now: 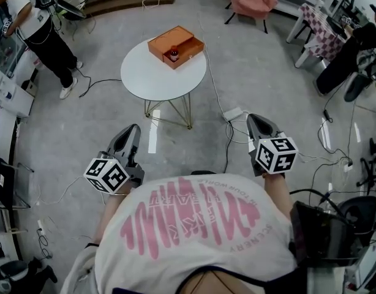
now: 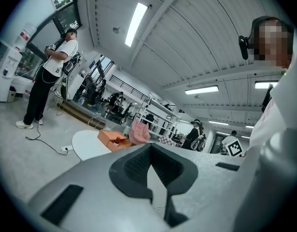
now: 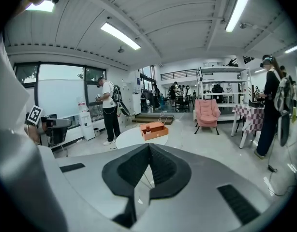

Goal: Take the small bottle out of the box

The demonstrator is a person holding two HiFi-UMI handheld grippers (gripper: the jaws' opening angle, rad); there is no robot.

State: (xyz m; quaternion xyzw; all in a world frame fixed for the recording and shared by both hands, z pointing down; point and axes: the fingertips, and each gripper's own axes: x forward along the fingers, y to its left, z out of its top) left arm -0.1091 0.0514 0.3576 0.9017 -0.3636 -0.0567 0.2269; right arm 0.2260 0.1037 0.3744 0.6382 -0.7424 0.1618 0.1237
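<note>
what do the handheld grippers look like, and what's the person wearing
Both are grey with tapering tongs, lined inside with dark ribbed pads. The left gripper and the right gripper each carry a white cube with black square markers at the back. The person wears a white T-shirt with pink print.

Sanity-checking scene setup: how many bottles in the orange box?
1: a small bottle stands in the orange box on the round white table. More could hide inside the box.

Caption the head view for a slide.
Left gripper and right gripper, shut, face the table with orange box and small bottle.
</note>
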